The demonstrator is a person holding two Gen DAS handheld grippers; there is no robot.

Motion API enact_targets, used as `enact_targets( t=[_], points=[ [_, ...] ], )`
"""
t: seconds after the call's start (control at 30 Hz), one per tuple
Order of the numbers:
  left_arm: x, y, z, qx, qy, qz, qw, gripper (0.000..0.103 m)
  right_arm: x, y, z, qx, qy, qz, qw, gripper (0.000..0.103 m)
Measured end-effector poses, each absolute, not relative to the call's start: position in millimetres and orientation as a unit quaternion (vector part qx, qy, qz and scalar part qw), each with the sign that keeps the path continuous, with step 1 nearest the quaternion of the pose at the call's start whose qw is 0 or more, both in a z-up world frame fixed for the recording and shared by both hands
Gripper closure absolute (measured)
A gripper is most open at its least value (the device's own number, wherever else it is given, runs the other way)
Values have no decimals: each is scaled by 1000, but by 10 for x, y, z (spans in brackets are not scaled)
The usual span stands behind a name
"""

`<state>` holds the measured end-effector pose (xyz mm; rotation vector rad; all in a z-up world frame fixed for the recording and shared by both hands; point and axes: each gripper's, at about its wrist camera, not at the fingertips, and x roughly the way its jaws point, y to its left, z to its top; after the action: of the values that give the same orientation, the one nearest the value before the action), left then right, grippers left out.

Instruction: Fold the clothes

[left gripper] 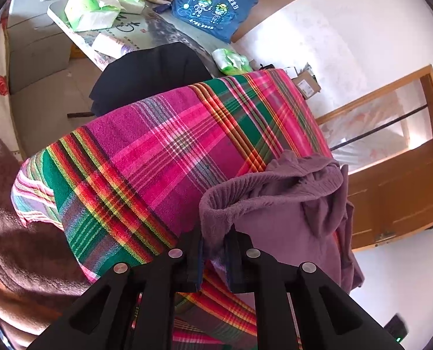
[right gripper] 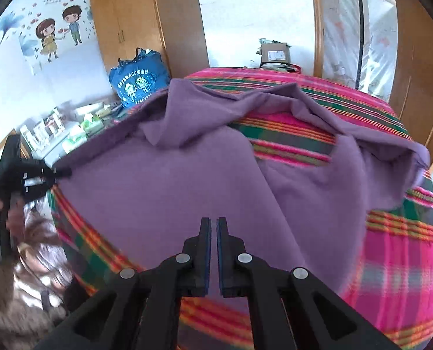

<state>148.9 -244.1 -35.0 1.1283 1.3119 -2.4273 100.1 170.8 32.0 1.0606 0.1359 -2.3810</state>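
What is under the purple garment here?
The purple garment lies on a pink-and-green plaid cloth, which shows all around it. Whatever the plaid cloth covers is hidden.

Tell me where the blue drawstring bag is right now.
The blue drawstring bag sits at the top centre of the left wrist view, on the cluttered table beyond the plaid sheet; the right wrist view shows it upper left, beside the wooden wardrobe.
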Motion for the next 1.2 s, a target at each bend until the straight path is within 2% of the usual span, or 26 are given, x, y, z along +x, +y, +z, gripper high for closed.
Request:
enact_targets(
  t=[0.3,0.43,0.53,0.57,0.83,0.9,1.07,1.13,1.2],
  points=[
    [1494,-2420,-322,376,415,-824,87,90,385,962,357,398,30,-851,340,97],
    [1500,-2415,-322,375,405,-830,79,90,137,684,435,406,-25,-832,379,81],
    [1485,-2357,-287,379,378,-841,81,90,-93,587,445,430,-70,-816,380,67],
    [1486,-2341,-282,379,370,-844,82,90,-167,549,454,434,-75,-815,376,65],
    [1467,-2299,-267,380,339,-857,79,90,-741,239,538,463,-93,-809,351,63],
    [1464,-2306,-271,380,339,-857,77,90,-875,161,551,471,-80,-819,319,63],
    [1437,-2332,-272,382,341,-856,69,90,-1065,-49,498,506,-59,-804,306,63],
    [1435,-2335,-272,383,341,-856,67,90,-1088,-118,491,510,-50,-803,306,64],
    [1429,-2331,-267,384,333,-859,65,90,-1104,-165,495,511,-46,-802,305,71]
  ],
)
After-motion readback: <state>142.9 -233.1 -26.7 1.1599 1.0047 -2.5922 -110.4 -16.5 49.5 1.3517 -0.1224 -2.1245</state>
